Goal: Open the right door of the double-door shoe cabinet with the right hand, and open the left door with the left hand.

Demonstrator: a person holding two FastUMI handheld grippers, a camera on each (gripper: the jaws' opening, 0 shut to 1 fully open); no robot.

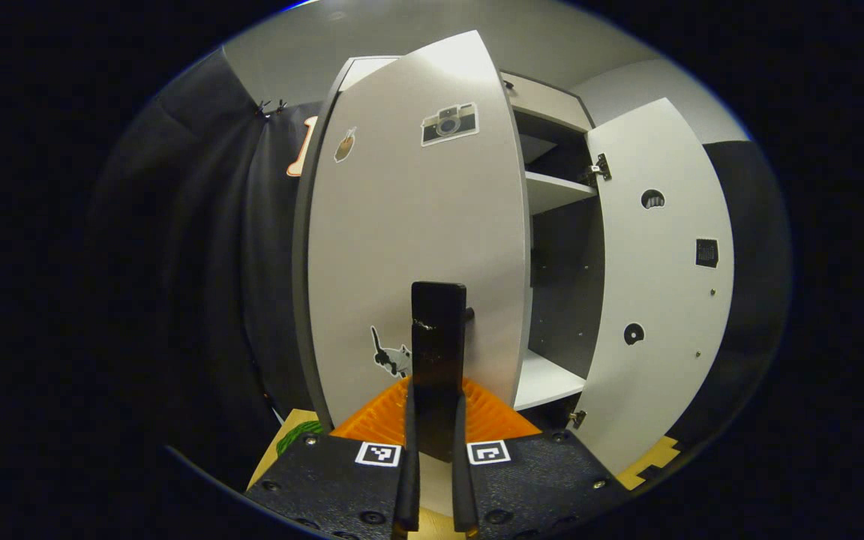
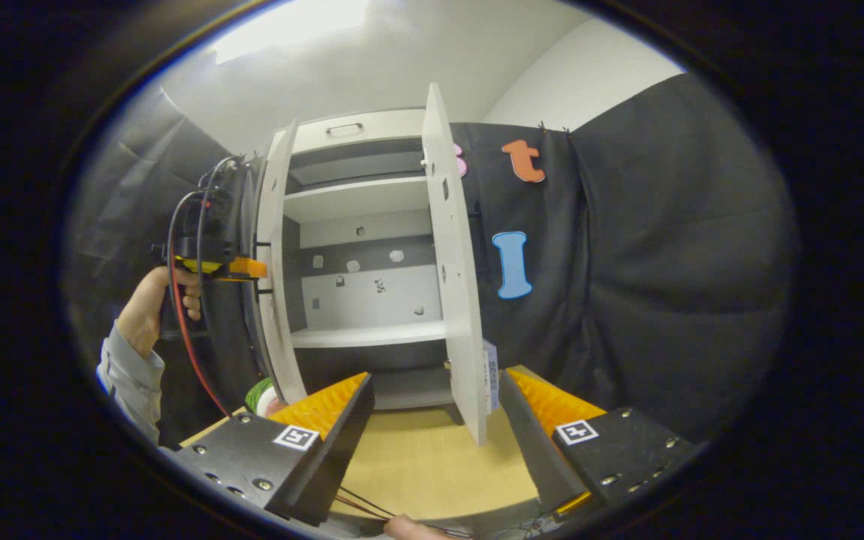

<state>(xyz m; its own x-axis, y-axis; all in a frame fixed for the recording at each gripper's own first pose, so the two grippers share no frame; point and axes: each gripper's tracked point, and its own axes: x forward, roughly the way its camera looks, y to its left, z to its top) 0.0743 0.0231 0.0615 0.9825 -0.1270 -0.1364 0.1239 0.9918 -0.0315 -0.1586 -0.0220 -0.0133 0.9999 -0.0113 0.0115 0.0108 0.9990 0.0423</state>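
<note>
The white shoe cabinet (image 2: 361, 202) stands with both doors swung out and its shelves showing. In the left gripper view, my left gripper (image 1: 436, 405) is shut on the black handle (image 1: 438, 322) of the left door (image 1: 409, 240), which carries several stickers and stands partly open. The right door (image 1: 657, 285) is wide open beyond it. In the right gripper view, my right gripper (image 2: 436, 382) is open, and the right door (image 2: 458, 300) stands edge-on between its spread fingers without touching them. A hand (image 2: 151, 304) holds the left gripper (image 2: 214, 251) at the left door (image 2: 274, 285).
The cabinet stands on a light wooden surface (image 2: 432, 457). A green and white object (image 2: 263, 394) lies by the foot of the left door. Black cloth walls (image 2: 627, 285) close in on both sides. A red cable (image 2: 188, 352) hangs from the left gripper.
</note>
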